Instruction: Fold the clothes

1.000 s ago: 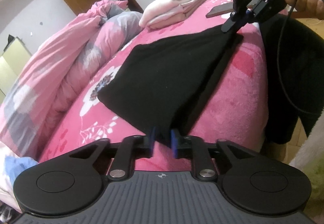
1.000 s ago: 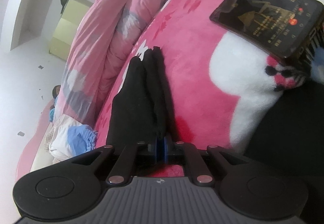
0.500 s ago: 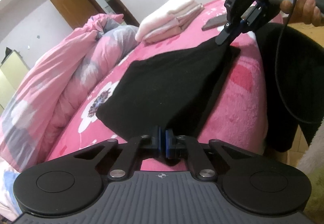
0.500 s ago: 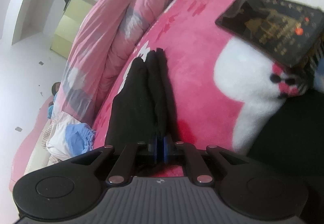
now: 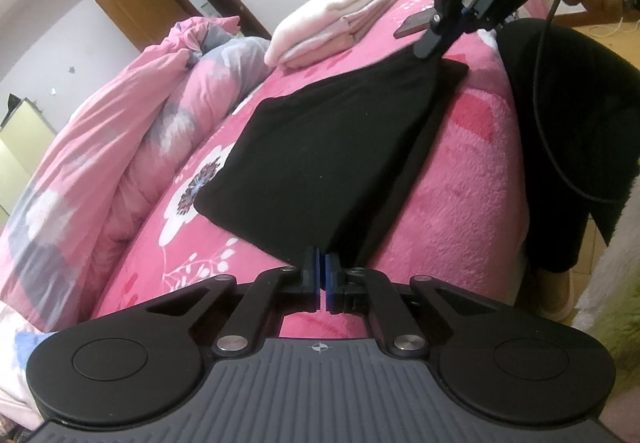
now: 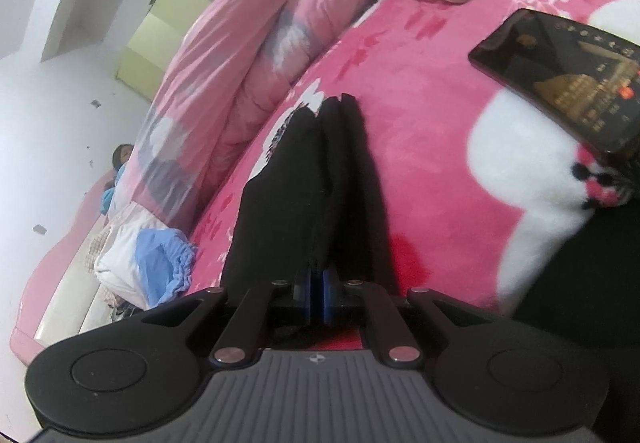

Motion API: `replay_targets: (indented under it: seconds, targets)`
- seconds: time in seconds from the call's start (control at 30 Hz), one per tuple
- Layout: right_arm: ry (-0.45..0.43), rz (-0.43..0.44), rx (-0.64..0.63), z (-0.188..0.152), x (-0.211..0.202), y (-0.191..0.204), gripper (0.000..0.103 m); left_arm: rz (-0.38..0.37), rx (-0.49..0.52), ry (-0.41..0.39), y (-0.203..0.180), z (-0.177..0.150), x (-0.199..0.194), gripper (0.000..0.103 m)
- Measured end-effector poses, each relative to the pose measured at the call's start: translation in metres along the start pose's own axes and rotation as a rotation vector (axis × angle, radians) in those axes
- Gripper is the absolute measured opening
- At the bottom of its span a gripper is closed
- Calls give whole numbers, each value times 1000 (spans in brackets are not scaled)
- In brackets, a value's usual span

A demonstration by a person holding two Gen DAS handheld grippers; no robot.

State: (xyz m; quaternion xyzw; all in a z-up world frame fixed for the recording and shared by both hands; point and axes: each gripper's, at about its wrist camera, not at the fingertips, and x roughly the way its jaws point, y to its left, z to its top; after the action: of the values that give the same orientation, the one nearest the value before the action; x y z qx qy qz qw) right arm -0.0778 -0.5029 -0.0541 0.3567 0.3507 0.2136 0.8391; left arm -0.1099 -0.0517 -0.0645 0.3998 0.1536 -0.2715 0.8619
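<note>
Black garment (image 5: 336,147) lying on the pink floral blanket (image 5: 460,179), lifted at two corners. Left gripper (image 5: 322,263), fingers pressed together, pinches the garment's near corner; right gripper (image 5: 434,43), fingers likewise closed, pinches its far corner. Beyond the garment: folded pink clothes (image 5: 332,23) and a phone (image 6: 560,83).

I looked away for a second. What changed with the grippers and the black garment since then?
The left gripper closed its jaws on the near corner of the black garment, which had sat between open jaws. The right gripper kept its grip on the far corner; the garment stayed put.
</note>
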Motion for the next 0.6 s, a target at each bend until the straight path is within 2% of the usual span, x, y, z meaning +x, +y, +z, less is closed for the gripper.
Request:
replay_targets:
  seconds: [0.17, 0.27, 0.37, 0.47, 0.6]
  targets:
    - [-13, 6, 31, 0, -6, -3, 5, 24, -27, -27, 8, 2, -10, 1]
    - [-21, 18, 28, -1, -9, 0, 5, 11, -34, -20, 9, 1, -9, 1]
    - [2, -32, 31, -5, -2, -9, 5, -19, -38, -14, 5, -1, -6, 1]
    - [2, -37, 50, -6, -1, -15, 5, -33, -34, -9, 4, -2, -5, 1]
    - [-7, -53, -7, -3, -4, -5, 5, -52, -27, -5, 3, -4, -5, 0]
